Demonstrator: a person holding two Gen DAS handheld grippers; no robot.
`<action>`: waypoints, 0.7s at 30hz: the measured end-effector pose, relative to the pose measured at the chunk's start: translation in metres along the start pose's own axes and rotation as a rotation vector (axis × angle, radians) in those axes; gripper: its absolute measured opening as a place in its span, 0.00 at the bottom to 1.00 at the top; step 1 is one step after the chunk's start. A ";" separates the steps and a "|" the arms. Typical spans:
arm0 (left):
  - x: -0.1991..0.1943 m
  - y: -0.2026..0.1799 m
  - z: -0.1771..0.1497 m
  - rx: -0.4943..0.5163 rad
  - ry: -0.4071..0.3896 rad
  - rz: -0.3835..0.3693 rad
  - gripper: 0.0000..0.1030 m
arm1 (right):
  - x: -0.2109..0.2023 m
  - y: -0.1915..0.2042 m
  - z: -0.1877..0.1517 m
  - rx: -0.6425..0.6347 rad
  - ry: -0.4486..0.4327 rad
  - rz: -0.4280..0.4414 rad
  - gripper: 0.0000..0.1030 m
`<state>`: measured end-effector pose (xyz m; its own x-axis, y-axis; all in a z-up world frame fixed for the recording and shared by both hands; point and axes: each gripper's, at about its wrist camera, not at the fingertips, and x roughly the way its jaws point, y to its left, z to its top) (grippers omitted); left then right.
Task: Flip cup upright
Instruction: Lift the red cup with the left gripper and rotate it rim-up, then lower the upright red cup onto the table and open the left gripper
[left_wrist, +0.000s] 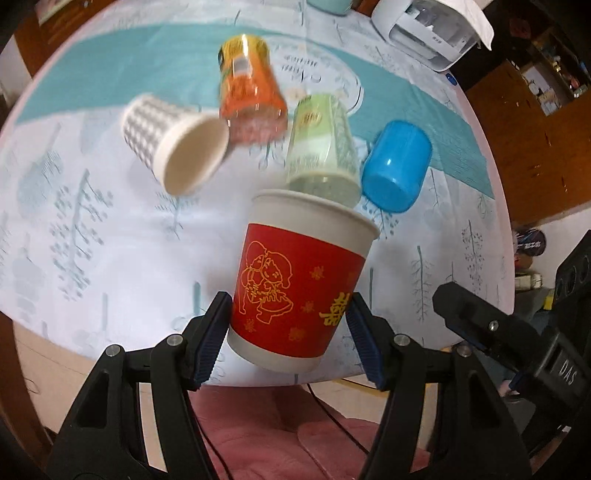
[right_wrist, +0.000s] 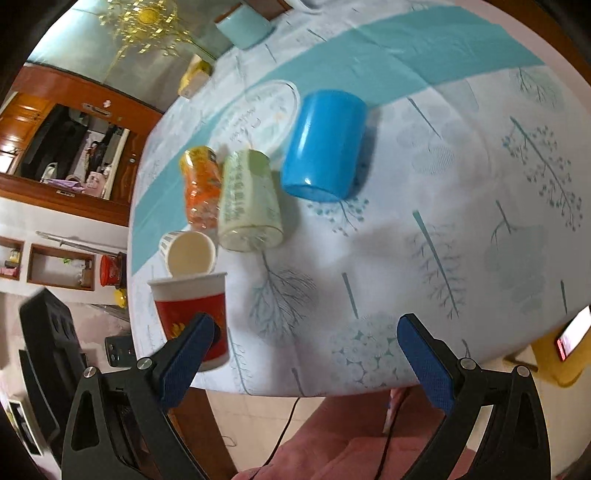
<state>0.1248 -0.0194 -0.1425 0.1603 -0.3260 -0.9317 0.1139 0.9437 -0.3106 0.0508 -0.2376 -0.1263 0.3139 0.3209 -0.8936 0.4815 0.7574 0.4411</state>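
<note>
Since the red paper cup (left_wrist: 299, 284) is clamped low on its wall by the left gripper (left_wrist: 288, 332), rim up, above the near table (left_wrist: 110, 258) edge, with the right gripper (right_wrist: 306, 354) held apart and empty, crushing or a tilted, tipping set-down off the edge could be caused.

A round table is covered by a white cloth (left_wrist: 110, 258) printed with pale blue trees and crossed by a teal band (right_wrist: 424, 48). Near the far edge a white appliance (left_wrist: 432, 29) with a clear top is seen, and a light teal box (right_wrist: 243, 27) is placed beside a small yellow and white packet (right_wrist: 194, 79). A round white disc (right_wrist: 266, 110) with printed lettering is laid flat on the cloth. A brown wooden cabinet (right_wrist: 66, 147) is seen behind the table.
</note>
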 end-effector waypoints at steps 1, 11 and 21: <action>0.003 0.001 0.001 -0.010 0.007 -0.012 0.59 | 0.004 -0.003 0.000 0.009 0.009 -0.007 0.98; 0.049 0.022 0.003 -0.126 0.137 -0.108 0.59 | 0.033 -0.016 0.010 0.058 0.092 -0.053 0.98; 0.067 0.020 0.010 -0.122 0.198 -0.135 0.64 | 0.050 -0.015 0.011 0.066 0.136 -0.062 0.98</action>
<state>0.1479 -0.0227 -0.2089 -0.0448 -0.4435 -0.8951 0.0007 0.8960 -0.4440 0.0681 -0.2395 -0.1765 0.1708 0.3521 -0.9203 0.5505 0.7405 0.3855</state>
